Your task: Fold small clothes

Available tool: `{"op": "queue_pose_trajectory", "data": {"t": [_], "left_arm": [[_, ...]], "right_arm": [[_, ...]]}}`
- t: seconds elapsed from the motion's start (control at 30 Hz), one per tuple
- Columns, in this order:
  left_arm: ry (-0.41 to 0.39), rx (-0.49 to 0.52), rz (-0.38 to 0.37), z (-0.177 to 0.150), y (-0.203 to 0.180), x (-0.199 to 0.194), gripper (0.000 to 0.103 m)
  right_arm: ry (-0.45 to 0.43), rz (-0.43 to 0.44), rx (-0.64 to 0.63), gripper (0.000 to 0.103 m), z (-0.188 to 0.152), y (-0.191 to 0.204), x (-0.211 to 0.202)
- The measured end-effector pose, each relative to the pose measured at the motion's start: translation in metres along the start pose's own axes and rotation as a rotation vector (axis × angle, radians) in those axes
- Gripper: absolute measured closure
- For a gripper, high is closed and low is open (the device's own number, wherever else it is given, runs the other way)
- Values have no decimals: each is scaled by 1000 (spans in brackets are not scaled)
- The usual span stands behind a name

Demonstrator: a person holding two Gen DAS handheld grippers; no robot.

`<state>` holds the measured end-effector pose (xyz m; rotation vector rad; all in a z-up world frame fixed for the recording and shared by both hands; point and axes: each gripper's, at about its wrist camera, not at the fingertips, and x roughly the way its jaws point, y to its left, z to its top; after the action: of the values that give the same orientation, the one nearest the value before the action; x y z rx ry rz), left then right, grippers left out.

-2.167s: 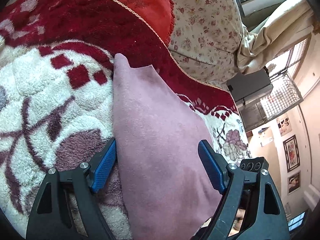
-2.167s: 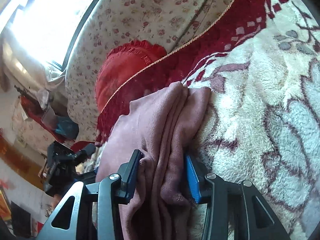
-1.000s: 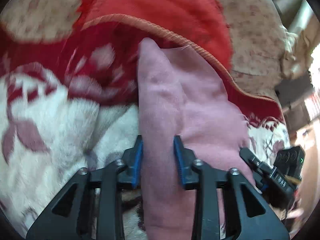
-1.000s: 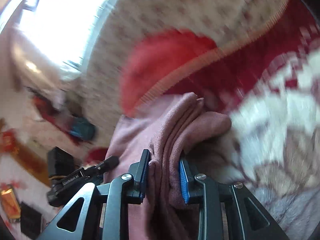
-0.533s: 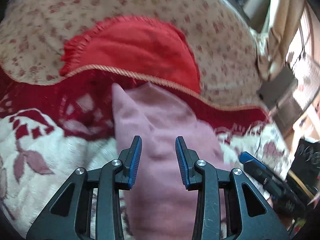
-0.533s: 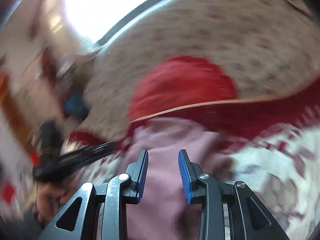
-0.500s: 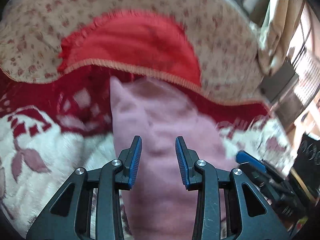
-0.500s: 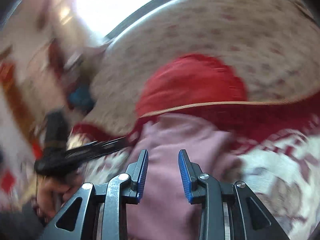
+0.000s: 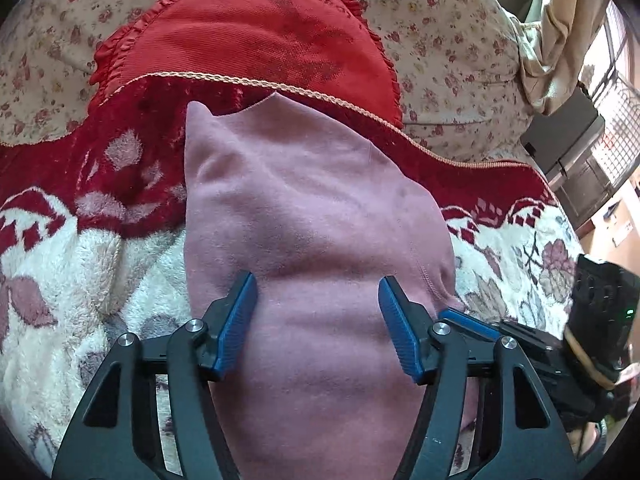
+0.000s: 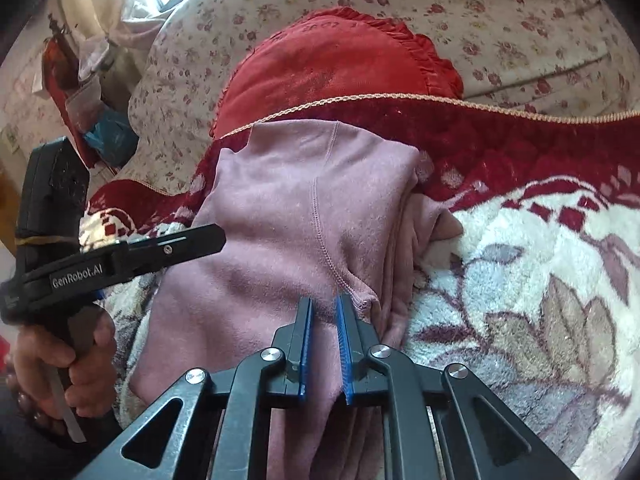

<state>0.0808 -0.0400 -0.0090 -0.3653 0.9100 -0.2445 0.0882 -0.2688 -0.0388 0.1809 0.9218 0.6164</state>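
A dusty-pink small garment [image 9: 312, 220] lies folded on the patterned blanket; it also shows in the right wrist view [image 10: 288, 208] with stacked layers along its right edge. My left gripper [image 9: 318, 308] is open, its blue pads spread wide just above the near part of the garment, holding nothing. My right gripper [image 10: 324, 312] is nearly closed, pinching a ridge of the pink cloth at a seam near the garment's near right edge. The left gripper's body and the hand holding it show in the right wrist view [image 10: 120, 256].
A fluffy white, maroon and red blanket [image 9: 60, 264] covers the bed. A red frilled cushion [image 9: 256, 40] and a floral pillow [image 9: 452, 40] lie just behind the garment. Room clutter stands at the far left of the right wrist view [image 10: 88, 80].
The garment was folded over toward the cushion and laid down. My left gripper has opened wide and let go of it. My right gripper has closed tighter on the cloth.
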Motion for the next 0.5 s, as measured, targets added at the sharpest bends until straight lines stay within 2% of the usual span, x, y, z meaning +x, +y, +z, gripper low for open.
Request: {"op": "queue_pose_trajectory", "data": {"t": [0.07,0.13,0.17,0.23,0.3,0.4,0.43,0.5], "left_arm": [[-20,-36,-35,0,6,-8,40],[-99,-35,-52,6,5,-22,40],[-140,-26,-50,12,4,-27,40],[-171,-18,-65,27,3,-26,40],[-143,-48,-57,39,9,-11,40],[46,-137,-24,35,29,38,41],[24,-131,-16,33,30,40,41],[19,-85,24,33,20,39,40]], "right_arm": [[-52,-22,-49,93,15,14,-13],[-144,-36,-55,91,39,21,-24],[-155,-45,-57,91,48,23,-23],[-141,-100,-80,91,65,26,-10],[-102,-153,-107,91,76,24,11],[12,-180,-136,91,73,9,50],[26,-177,-132,91,68,2,58],[-14,-139,-101,91,63,-7,56]]}}
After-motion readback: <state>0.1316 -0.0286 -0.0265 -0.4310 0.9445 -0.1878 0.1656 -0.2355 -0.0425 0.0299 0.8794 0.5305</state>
